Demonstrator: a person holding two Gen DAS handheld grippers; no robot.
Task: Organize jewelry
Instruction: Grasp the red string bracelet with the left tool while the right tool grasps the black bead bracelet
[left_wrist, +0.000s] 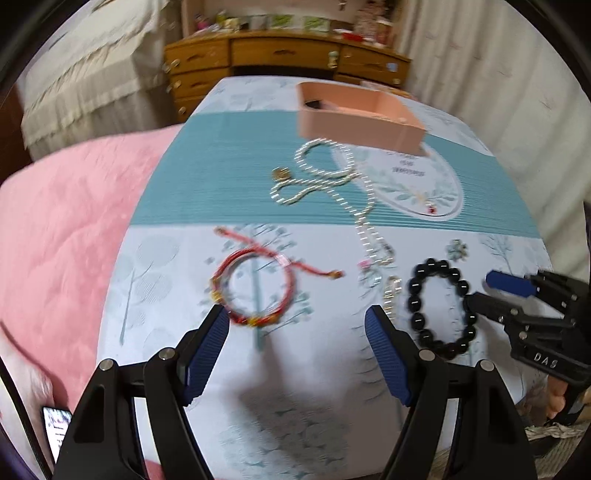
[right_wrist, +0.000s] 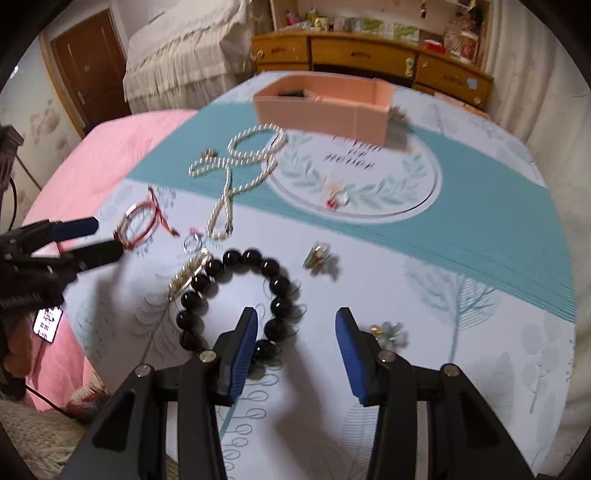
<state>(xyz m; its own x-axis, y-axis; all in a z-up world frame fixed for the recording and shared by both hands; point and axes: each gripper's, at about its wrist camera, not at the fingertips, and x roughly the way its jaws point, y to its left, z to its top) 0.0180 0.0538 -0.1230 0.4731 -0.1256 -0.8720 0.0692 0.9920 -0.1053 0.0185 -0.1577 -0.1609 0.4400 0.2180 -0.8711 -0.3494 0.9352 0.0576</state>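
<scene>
Left gripper (left_wrist: 297, 325) spread, fingers (left_wrist: 210, 350) framing red bracelet (left_wrist: 255, 286)

A wooden dresser (right_wrist: 369, 55) with drawers is seen at the far wall, its top crowded with small boxes and ornaments. A pink quilt (left_wrist: 66, 236) is spread to the left, a lit phone (right_wrist: 47, 323) lying on it. A leaf-patterned blue-and-white cloth (right_wrist: 480, 258) is laid out. A brown door (right_wrist: 92, 70) and cream lace-edged cover (right_wrist: 177, 48) are visible.

Left gripper (left_wrist: 297, 319), right gripper (right_wrist: 295, 326): jaws spread, empty.
</scene>
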